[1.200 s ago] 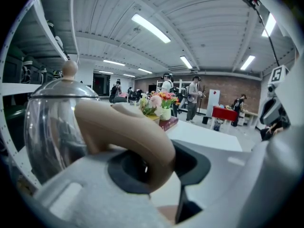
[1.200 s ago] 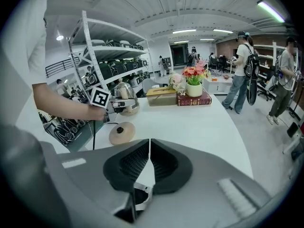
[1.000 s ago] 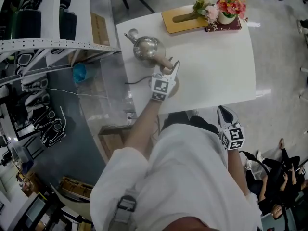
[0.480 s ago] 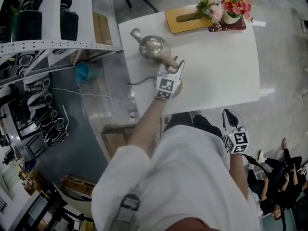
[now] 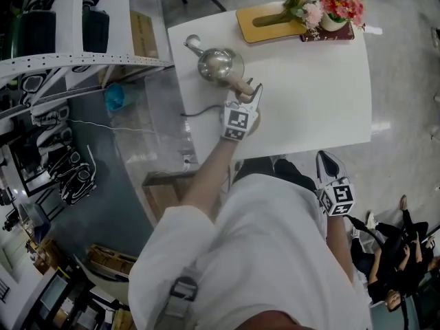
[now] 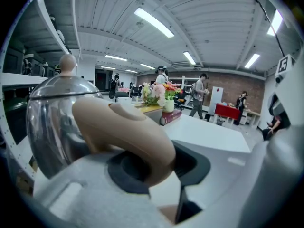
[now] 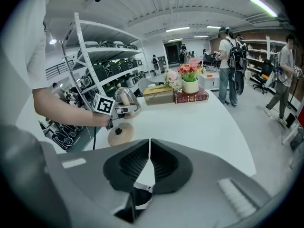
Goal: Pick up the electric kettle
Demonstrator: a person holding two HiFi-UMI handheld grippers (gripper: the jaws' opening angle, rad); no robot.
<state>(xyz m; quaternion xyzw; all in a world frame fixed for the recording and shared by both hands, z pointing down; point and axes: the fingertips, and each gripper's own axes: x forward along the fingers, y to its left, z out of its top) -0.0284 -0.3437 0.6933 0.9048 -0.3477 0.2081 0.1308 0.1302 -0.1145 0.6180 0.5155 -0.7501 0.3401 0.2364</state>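
Clasping the beige handle [image 6: 128,132] of the electric kettle [image 5: 218,65], the left gripper [image 5: 249,93] reached over the near left part of the white bench [image 5: 309,95], its two dark pads closed against the handle's sides with the handle filling the space between them. The kettle's round steel body sat toward the far left corner of the bench, its spout [image 5: 191,45] pointing away from the person and its lid knob [image 6: 68,62] on top. The kettle was off its round beige base [image 7: 120,133], which lay flat on the bench just nearer the person than the kettle, below the left gripper; whether the kettle's underside touched the bench could not be told. A thin dark cord [image 5: 199,112] ran from the base toward the left edge. The right gripper [image 7: 149,151] hung low beside the person's body, off the near edge of the bench, with its jaws brought together and nothing between them. At the far edge of the bench stood a pot of flowers [image 5: 337,5] on a red book [image 5: 330,34], just beside a wooden board [image 5: 265,25]. A white shelving rack [image 5: 69,60] stood to the left of the bench.
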